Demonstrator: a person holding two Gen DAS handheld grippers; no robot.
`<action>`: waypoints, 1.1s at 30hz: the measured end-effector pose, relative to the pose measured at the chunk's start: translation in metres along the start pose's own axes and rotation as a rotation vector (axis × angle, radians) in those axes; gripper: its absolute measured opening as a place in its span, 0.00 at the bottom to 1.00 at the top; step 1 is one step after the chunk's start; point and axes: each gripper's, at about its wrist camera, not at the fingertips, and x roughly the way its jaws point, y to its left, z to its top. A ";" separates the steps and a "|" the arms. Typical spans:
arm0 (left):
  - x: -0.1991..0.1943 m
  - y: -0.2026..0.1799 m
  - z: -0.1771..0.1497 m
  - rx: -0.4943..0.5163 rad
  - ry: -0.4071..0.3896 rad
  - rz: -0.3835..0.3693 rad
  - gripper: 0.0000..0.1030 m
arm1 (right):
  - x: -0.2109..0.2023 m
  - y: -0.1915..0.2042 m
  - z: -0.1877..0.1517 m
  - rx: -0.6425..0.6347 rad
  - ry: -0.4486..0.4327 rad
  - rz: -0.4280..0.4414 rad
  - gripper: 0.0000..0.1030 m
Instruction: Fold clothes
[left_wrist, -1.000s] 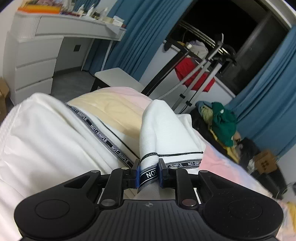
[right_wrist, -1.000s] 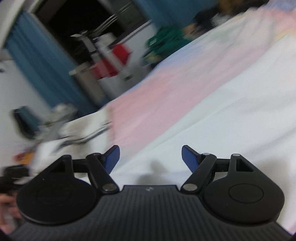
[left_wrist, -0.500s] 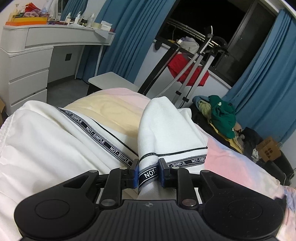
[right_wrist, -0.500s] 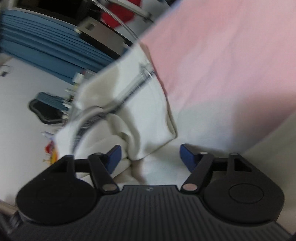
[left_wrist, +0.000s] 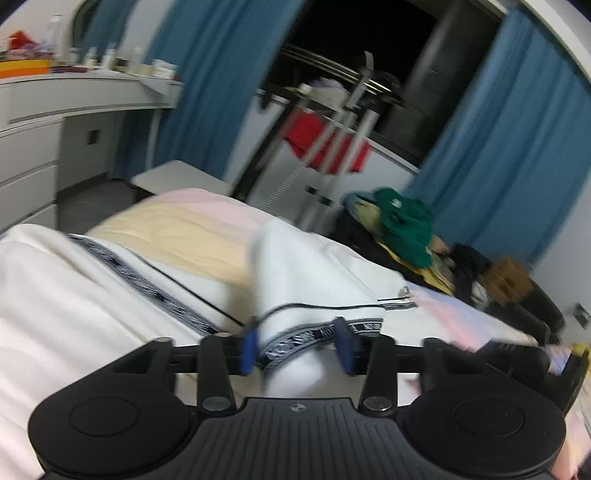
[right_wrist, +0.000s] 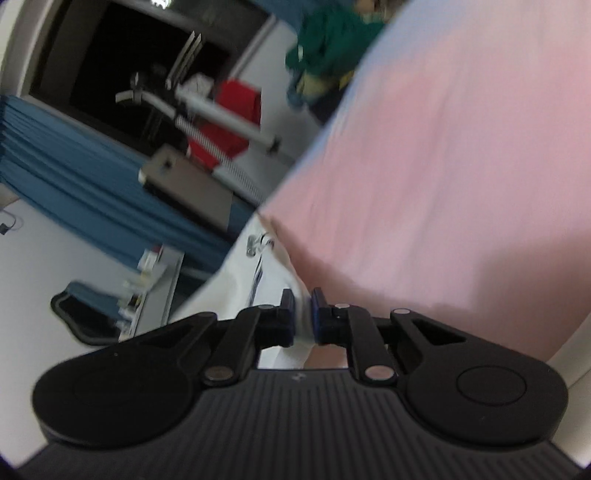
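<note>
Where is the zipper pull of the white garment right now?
In the left wrist view the zipper pull lies right of centre on the white garment, just beyond the left gripper, near the pink bedsheet.

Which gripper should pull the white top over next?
Probably the right hand-held gripper: it is shut on the top's white edge. The left hand-held gripper has its fingers apart, the printed band loose between them.

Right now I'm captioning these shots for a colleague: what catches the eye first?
The white garment with a black lettered band, draped across the pastel pink-and-yellow bedsheet, sits between the fingers of the left gripper. The right gripper pinches a white fabric edge. Behind, deep blue curtains frame a red cloth on a rack.
</note>
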 end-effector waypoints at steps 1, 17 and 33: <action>0.000 -0.005 -0.002 0.016 0.009 -0.018 0.62 | -0.010 -0.004 0.015 -0.010 -0.030 -0.010 0.12; 0.019 -0.064 -0.047 0.193 0.066 -0.057 0.86 | -0.108 -0.191 0.143 0.292 -0.203 -0.147 0.06; 0.018 -0.052 -0.045 0.125 0.051 -0.033 0.86 | -0.013 -0.114 0.077 0.110 0.065 -0.135 0.07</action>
